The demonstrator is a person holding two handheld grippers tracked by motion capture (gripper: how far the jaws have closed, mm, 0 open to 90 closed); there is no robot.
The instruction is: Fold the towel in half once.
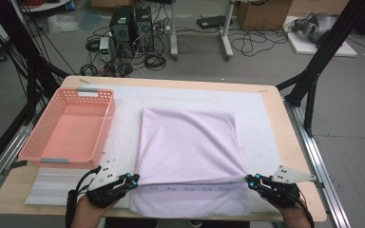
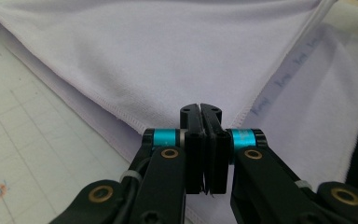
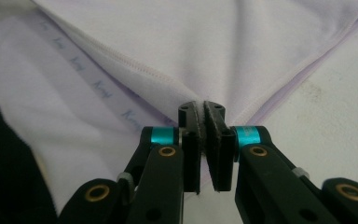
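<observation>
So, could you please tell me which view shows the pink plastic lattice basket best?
The high view: the pink plastic lattice basket sits whole at the table's left, beside the folded lilac cloth. Both gripper views look along shut jaws pinching that cloth's corners, so they give nothing of the basket.

Soft, even overhead light is washing the table (image 1: 290, 142) in the high view, casting only faint shadows; the picture is looking low in detail and slightly hazy. In the 2 gripper views the cloth (image 2: 168, 56) is blurring toward the far edges, while the black jaws are staying dark but fairly sharp.
</observation>
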